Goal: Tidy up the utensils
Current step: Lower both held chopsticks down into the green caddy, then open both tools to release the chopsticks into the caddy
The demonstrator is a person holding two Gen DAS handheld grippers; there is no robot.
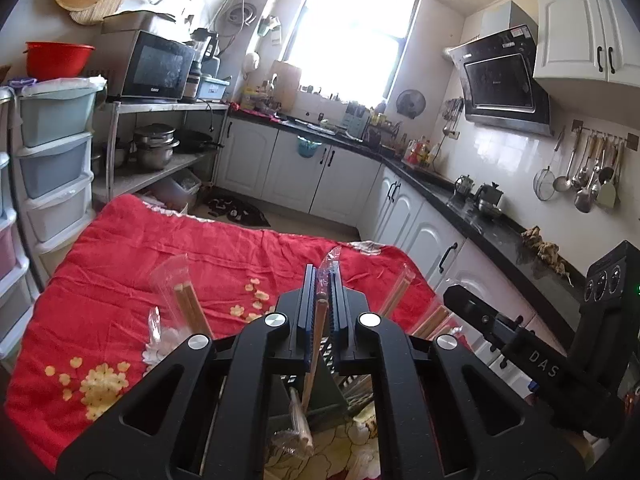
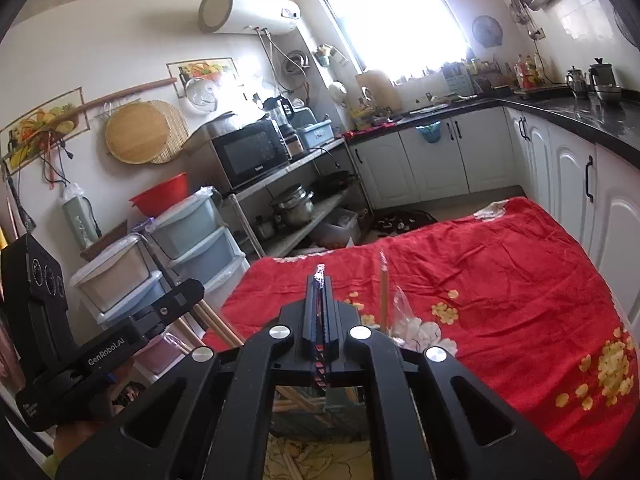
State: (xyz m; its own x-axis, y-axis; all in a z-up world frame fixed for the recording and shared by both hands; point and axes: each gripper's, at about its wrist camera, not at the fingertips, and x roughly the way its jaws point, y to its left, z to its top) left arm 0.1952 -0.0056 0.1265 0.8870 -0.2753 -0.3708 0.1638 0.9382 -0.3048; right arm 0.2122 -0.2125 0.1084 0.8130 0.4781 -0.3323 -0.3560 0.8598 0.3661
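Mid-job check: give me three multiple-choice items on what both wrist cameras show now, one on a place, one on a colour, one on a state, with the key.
1. Where does the red basin sit?
A. on top of the plastic drawer tower
B. on the black countertop
C. on the floor

2. What colour is the cloth over the table?
A. blue with stripes
B. red with yellow flowers
C. plain white

3. What is between the pads of the left gripper?
A. nothing
B. a metal ladle
C. a wrapped pair of chopsticks

Key: 1 A, the basin rests above the top drawer in the right wrist view. 2 B, red fabric with yellow blossoms fills both views. 3 C, a wooden stick in clear wrap runs up between the nearly closed pads.
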